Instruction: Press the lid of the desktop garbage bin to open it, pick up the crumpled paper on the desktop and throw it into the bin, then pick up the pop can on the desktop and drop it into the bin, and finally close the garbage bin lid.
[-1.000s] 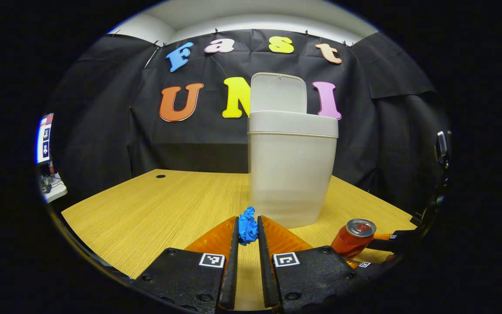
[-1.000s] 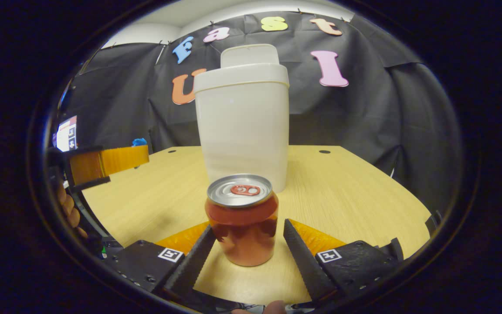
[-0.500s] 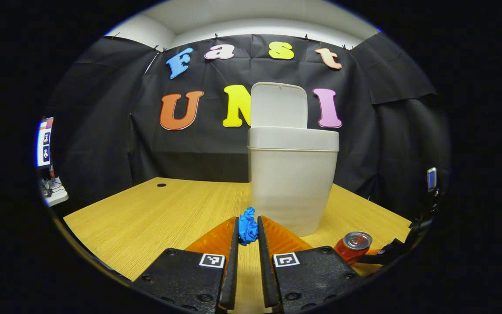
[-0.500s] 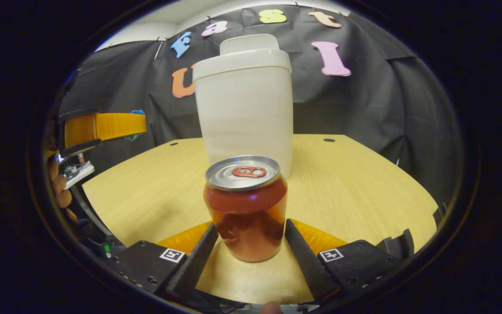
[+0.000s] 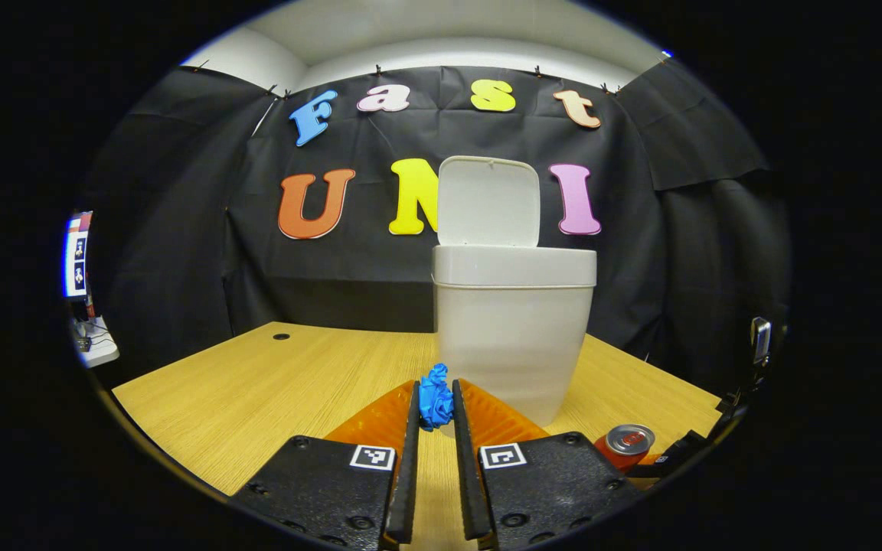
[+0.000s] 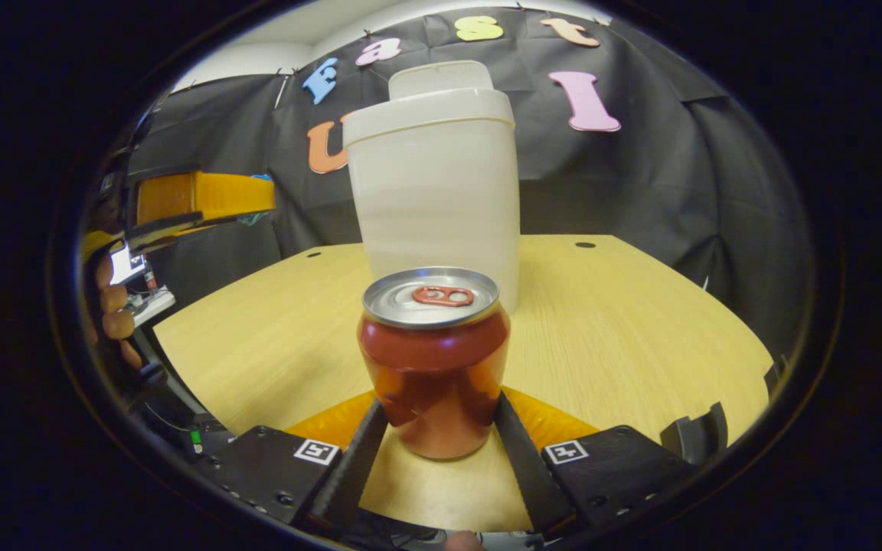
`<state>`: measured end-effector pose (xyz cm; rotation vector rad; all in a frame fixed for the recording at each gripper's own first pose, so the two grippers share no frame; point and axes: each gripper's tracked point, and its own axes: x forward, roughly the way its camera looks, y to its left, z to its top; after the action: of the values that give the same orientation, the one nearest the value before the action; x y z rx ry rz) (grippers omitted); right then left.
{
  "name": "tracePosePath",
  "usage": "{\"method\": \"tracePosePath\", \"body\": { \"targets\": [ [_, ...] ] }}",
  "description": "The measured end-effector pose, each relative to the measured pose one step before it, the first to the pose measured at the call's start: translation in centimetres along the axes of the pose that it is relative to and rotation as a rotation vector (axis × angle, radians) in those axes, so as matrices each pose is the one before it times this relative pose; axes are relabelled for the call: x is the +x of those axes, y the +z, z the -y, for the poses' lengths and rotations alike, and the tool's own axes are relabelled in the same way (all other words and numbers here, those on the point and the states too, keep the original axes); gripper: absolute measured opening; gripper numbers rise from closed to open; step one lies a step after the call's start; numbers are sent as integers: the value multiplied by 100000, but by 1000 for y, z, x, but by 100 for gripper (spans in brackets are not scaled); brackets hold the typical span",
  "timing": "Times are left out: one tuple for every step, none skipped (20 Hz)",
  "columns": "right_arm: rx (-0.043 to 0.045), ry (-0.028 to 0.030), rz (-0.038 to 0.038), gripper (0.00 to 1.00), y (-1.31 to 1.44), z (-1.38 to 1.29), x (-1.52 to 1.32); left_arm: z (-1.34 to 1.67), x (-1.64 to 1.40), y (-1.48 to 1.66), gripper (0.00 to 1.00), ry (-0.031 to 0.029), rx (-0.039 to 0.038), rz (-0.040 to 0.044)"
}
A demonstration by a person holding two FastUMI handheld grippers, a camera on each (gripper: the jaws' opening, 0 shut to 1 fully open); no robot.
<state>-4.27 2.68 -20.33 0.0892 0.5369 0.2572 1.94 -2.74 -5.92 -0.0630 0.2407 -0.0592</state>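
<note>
Stood on a pale wooden desktop (image 5: 272,375) against black cloth: the bin (image 5: 514,329) with lid (image 5: 488,200) up, and the pop can (image 6: 433,360) upright between the right gripper (image 6: 441,428) fingers, pressed on both sides. Held the crumpled paper (image 5: 435,398), soft and light, pinched in the left gripper (image 5: 433,405) clear of the desk. Judged the can thin-walled, slick, best gripped mid-body; could not see into the bin.
</note>
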Motion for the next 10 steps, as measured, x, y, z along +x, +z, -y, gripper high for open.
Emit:
{"method": "tracePosePath", "body": {
  "targets": [
    [-170, 456, 599, 82, 373, 16, -139, -12, 548, 774, 27, 322, 875, 769],
    [-218, 338, 927, 82, 442, 170, -256, -82, 406, 682, 27, 52, 283, 1138],
    [-147, 131, 1231, 82, 576, 203, -244, 291, 663, 896, 27, -1284, -627, 890],
    [-11, -170, 1416, 82, 560, 296, -233, 479, 728, 938, 26, -1915, -1034, 508],
    [21, -104, 994, 82, 458, 331, -91, 164, 747, 956, 26, -545, -83, 286],
    [15, -549, 1111, 82, 316, 475, 13, -77, 819, 842, 27, 320, 254, 221],
    [-187, -958, 905, 82, 422, 548, -112, -50, 772, 904, 27, 2, 61, 714],
    [-262, -1037, 763, 82, 293, 525, -94, 242, 689, 984, 27, -547, -457, 986],
    [114, -685, 413, 82, 325, 576, 7, 197, 665, 867, 26, -493, -634, 624],
    [565, -528, 343, 82, 130, 465, -43, 281, 621, 712, 26, -549, -639, 513]
  ]
}}
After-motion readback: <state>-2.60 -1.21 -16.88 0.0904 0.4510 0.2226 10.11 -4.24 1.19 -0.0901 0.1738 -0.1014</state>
